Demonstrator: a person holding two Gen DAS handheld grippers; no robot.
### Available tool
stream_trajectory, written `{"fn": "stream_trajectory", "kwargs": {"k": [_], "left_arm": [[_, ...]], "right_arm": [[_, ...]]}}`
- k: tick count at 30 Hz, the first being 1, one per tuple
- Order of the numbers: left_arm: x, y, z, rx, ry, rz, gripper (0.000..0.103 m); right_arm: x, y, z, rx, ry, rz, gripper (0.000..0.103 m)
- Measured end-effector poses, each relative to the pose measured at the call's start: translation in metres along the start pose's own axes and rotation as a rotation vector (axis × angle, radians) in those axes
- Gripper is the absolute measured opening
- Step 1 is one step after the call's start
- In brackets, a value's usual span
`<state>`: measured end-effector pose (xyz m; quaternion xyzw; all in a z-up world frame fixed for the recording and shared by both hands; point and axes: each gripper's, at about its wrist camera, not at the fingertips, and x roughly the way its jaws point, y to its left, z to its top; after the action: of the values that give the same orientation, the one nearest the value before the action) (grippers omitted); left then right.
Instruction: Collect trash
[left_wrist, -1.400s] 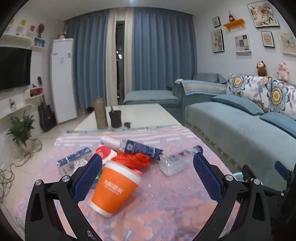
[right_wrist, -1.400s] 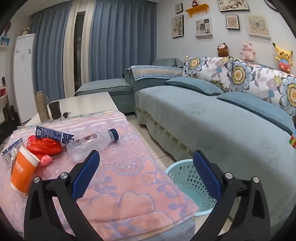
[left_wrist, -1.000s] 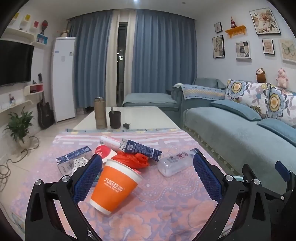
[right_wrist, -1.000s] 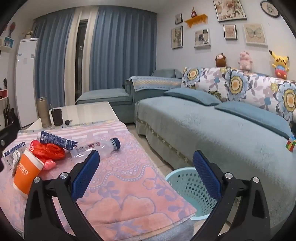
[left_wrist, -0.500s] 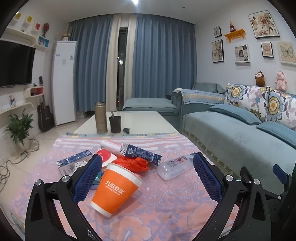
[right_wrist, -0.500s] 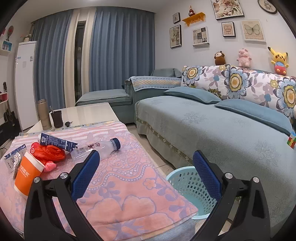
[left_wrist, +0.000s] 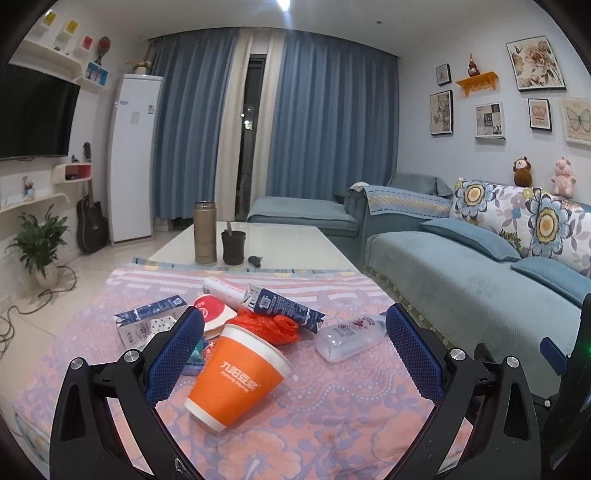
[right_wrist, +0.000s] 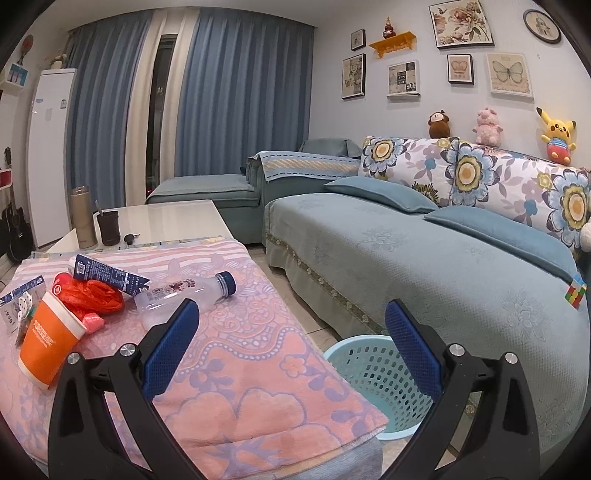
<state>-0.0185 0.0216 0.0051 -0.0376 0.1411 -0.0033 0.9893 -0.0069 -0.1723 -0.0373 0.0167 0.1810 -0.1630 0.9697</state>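
Trash lies on a pink flowered cloth (left_wrist: 332, 413) on the low table: an orange paper cup (left_wrist: 236, 380), a red plastic bag (left_wrist: 269, 326), a blue carton (left_wrist: 284, 306), a clear plastic bottle (left_wrist: 351, 336) on its side and a small blue-white box (left_wrist: 147, 321). My left gripper (left_wrist: 293, 354) is open and empty, just above the cup. My right gripper (right_wrist: 291, 350) is open and empty, over the table's right edge. The cup (right_wrist: 48, 347), bottle (right_wrist: 184, 291) and bag (right_wrist: 92, 295) lie to its left. A light-blue basket (right_wrist: 373, 376) stands on the floor beside the table.
A blue sofa (right_wrist: 424, 258) runs along the right, close to the basket. On the white table beyond the cloth stand a brown flask (left_wrist: 205, 232), a dark cup (left_wrist: 233, 246) and keys (left_wrist: 255, 261). A plant (left_wrist: 40, 243) and cables are on the floor at left.
Both grippers have shifted slightly; the views tilted a little. The trash has not moved and both grippers stay open.
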Motion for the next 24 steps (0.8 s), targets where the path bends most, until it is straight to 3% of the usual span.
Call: {"fn": "stream_trajectory", "kwargs": {"k": [24], "left_arm": [[0.0,0.0,-0.0016,0.006,-0.005,-0.002,0.096]], "right_arm": [[0.0001,-0.0023,0.0004,0.004,0.001,0.003,0.095]]}}
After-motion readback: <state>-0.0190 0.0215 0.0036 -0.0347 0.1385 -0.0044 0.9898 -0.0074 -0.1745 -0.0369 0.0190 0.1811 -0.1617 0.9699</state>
